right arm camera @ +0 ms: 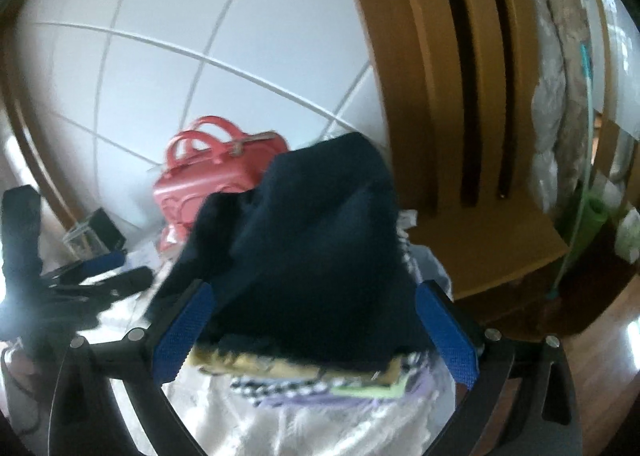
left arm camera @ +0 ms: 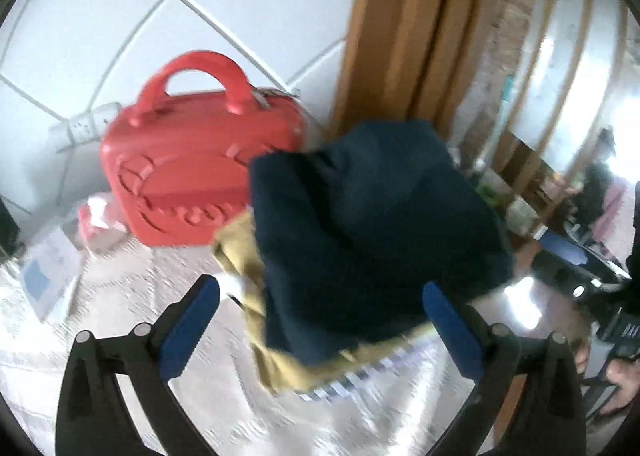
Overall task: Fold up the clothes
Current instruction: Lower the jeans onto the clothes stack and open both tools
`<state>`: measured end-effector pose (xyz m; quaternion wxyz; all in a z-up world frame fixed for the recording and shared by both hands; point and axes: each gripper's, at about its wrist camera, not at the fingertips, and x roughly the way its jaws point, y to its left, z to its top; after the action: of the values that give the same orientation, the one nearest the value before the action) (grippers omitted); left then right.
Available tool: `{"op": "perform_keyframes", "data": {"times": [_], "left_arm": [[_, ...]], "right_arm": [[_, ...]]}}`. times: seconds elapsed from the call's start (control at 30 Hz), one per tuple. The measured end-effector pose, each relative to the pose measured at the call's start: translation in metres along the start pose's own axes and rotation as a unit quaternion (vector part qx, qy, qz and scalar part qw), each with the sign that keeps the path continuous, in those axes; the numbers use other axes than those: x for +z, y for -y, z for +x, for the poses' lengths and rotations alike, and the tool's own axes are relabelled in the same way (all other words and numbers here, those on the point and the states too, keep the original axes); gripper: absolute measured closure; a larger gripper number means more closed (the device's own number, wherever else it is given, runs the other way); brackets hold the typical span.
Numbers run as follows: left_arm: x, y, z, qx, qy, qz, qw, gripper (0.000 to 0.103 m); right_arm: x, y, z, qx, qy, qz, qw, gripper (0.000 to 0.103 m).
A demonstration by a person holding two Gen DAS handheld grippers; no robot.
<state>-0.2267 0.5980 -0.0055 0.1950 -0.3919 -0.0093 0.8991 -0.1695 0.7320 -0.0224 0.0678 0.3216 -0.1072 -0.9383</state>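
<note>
Blue-padded left gripper [left arm camera: 320,320]: nearest the camera, fingers spread wide with nothing between the pads; the navy cloth lies just beyond and between the tips.
Blue-padded right gripper [right arm camera: 312,320]: likewise spread apart and holding nothing, its tips flanking the near edge of the same heap.
White bedcover [left arm camera: 360,416]: pale, shiny cloth under both grippers, bearing the clothes.
Navy garment [left arm camera: 360,236]: rumpled, humped up in a mound on top of the pile, straight ahead of both grippers and close to each.
Mustard garment [left arm camera: 248,276]: under the navy one, sticking out on its left side.
Checked cloth [right arm camera: 280,388]: black-and-white edge at the bottom of the stack, nearest the right gripper.
Key relation: the mound sits centred in front of both grippers; neither looks clearly nearer, and blur hides any long axis.
Red handbag [left arm camera: 192,176]: farther back, left of the pile, against the white tiled wall [left arm camera: 200,16].
Wooden frame [right arm camera: 440,96]: far right, behind the pile.
</note>
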Motion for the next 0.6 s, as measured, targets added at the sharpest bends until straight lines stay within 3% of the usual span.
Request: {"op": "perform_keyframes", "data": {"times": [0.2,0.6], "left_arm": [[-0.028,0.018,-0.002,-0.002,-0.021,0.01,0.9997,0.0],[-0.041,0.036,-0.015,0.023,-0.028,0.032,0.9988,0.0]], "right_arm": [[-0.038,-0.025,-0.013,-0.071,-0.007,-0.029,0.997,0.0],[-0.063,-0.021,-0.02,-0.055,-0.021,0.007,0.998,0.0]]}}
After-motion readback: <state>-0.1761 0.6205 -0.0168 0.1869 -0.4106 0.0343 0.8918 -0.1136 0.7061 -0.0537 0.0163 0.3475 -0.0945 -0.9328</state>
